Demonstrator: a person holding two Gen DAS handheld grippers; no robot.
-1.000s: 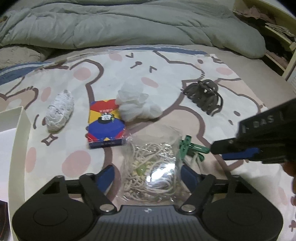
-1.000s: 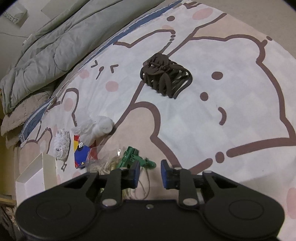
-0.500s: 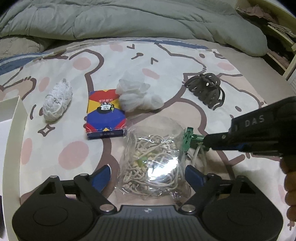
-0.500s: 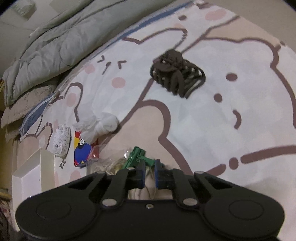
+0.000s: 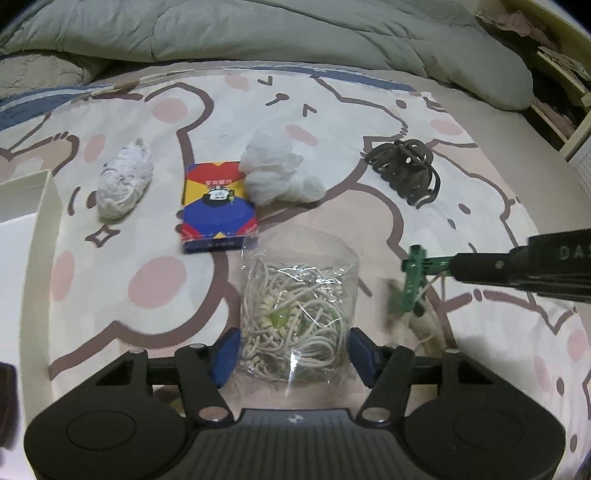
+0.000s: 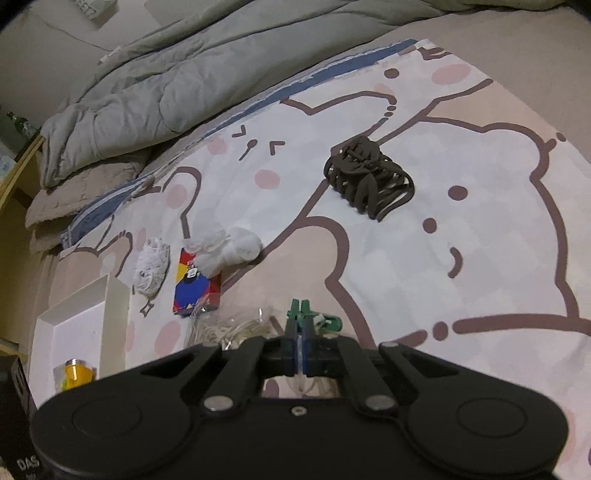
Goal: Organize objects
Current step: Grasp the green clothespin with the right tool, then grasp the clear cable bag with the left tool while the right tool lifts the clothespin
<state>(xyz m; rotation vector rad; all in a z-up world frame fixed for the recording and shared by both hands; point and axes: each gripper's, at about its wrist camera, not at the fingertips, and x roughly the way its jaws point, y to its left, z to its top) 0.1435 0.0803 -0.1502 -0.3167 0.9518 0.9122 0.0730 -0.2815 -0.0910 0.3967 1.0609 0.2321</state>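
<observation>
A clear bag of cream cords (image 5: 297, 314) lies on the bear-print sheet between the blue pads of my left gripper (image 5: 293, 356). Its jaws are closing and both pads touch the bag's sides. My right gripper (image 5: 456, 267) reaches in from the right, shut on a green plastic clip (image 5: 415, 273) held just above the sheet, with a white cord (image 5: 424, 325) trailing under it. In the right wrist view the green clip (image 6: 300, 312) sticks out between the closed fingertips of my right gripper (image 6: 300, 332).
A red, blue and yellow card box (image 5: 218, 210), a crumpled white bag (image 5: 277, 177), a white wad (image 5: 123, 184) and a brown hair claw (image 5: 404, 170) lie farther back. A white tray (image 6: 114, 306) with a yellow item (image 6: 74, 373) stands left. A grey duvet (image 5: 295, 33) borders the back.
My right gripper closed on the green clip and lifted it to the right, away from the bag. My left gripper's jaws widened, then narrowed onto the bag's sides.
</observation>
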